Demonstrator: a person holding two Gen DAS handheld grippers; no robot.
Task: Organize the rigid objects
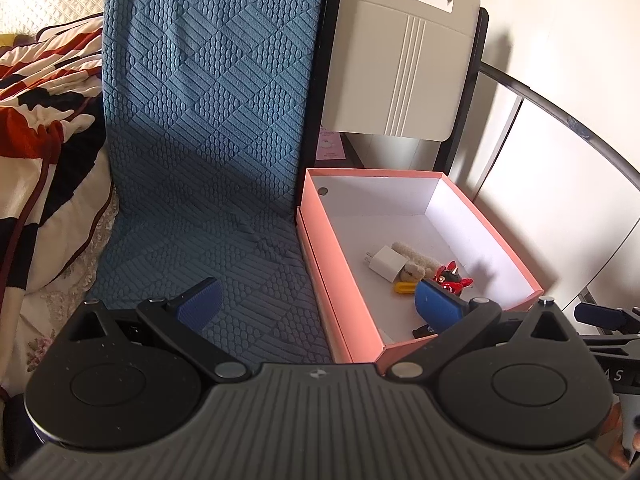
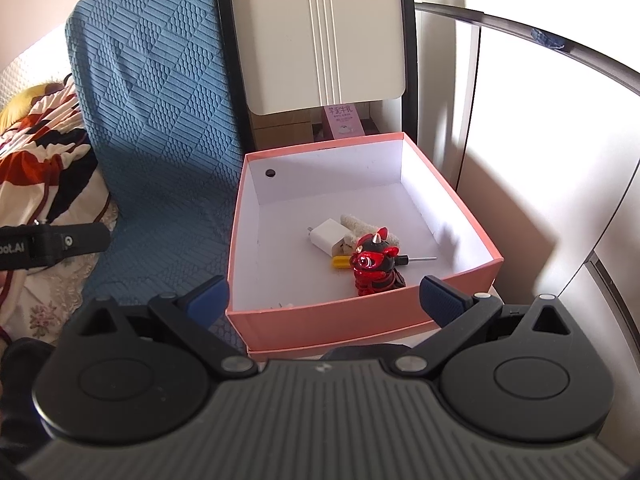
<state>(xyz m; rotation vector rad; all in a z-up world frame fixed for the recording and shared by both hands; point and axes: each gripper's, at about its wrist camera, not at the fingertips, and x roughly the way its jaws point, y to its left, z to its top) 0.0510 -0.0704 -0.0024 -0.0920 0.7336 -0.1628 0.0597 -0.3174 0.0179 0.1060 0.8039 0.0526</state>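
Clutter sits gathered on the floor of the pink box (image 2: 362, 322): white charger (image 2: 328, 236), plush toy (image 2: 360, 226), yellow screwdriver (image 2: 344, 261) and red figurine (image 2: 374, 266), huddled at about six o'clock, probably dropped there for tidying. Both the left gripper (image 1: 318, 300) and the right gripper (image 2: 326, 300) hang spread wide and empty, the left beside the box, the right before its front wall.

We see a salmon-pink box (image 2: 360, 320) with a white inside, holding a white charger (image 2: 328, 235), a yellow-handled screwdriver (image 2: 342, 261) and a red-and-black figurine (image 2: 374, 266). At nine o'clock lies a blue cover (image 2: 160, 120) with a raised diamond pattern.
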